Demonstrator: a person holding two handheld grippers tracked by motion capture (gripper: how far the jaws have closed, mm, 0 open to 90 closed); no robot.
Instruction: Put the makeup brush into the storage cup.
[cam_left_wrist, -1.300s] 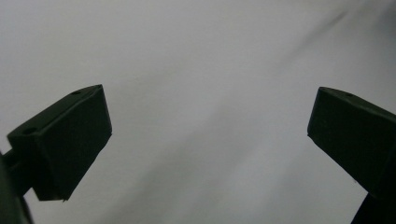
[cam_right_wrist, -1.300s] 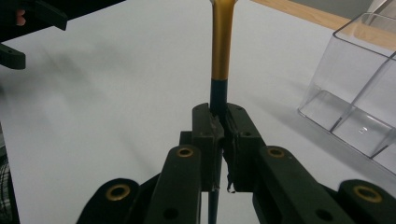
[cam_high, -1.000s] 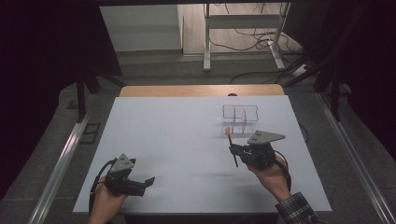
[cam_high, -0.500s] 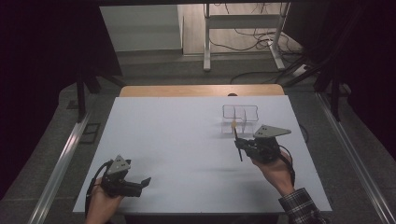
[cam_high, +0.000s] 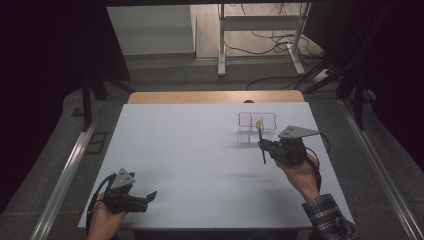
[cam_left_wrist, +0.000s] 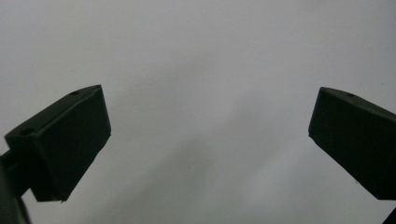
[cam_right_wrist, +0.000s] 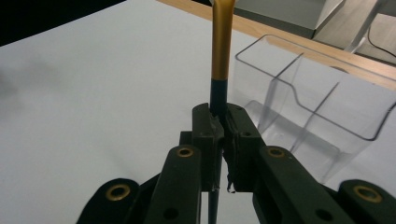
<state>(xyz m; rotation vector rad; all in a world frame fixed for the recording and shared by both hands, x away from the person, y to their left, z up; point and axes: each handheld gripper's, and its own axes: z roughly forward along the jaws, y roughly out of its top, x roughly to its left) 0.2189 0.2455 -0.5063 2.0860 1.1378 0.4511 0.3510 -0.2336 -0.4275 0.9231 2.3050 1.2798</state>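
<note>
Left gripper (cam_high: 145, 197) is lying low at the table's near left corner, jaws gaping wide. Right gripper (cam_high: 263, 145) is hovering above the right side, jaws clamping tight, forearm reaching in from the near edge.

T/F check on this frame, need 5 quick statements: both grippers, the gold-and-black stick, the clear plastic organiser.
1. The right gripper is shut on the gold-and-black stick. True.
2. The left gripper holds a stick too. False: its jaws stand wide open over the bare white table.
3. The clear plastic divided organiser is full of items. False: the compartments in view look empty.
4. The stick lies flat on the table. False: the gripper holds it above the tabletop, beside the organiser.
5. The organiser stands on the right gripper's side of the table. True.
</note>
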